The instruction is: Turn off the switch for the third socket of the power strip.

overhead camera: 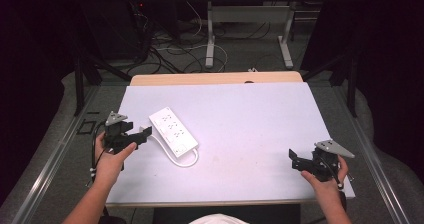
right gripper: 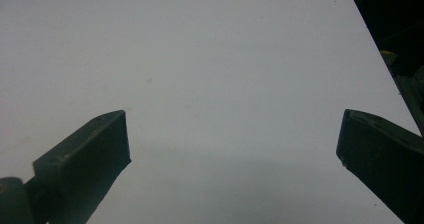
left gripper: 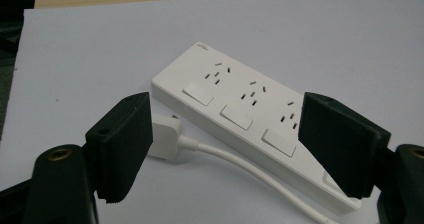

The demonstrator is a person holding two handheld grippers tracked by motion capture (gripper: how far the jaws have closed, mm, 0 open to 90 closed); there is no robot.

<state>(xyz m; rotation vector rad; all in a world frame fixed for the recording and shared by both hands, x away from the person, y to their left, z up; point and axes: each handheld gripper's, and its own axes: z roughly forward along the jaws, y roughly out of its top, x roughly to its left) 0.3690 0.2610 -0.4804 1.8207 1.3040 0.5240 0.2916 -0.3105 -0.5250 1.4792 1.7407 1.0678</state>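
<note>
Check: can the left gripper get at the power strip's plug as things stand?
Probably yes. The left gripper is open and aimed at the plug, which lies flat on the white table cover beside the power strip. Nothing sits between them, though the strip crowds one side.

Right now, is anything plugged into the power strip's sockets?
No. All three sockets of the power strip show bare holes in the left gripper view; its own plug lies loose on the table beside it.
</note>
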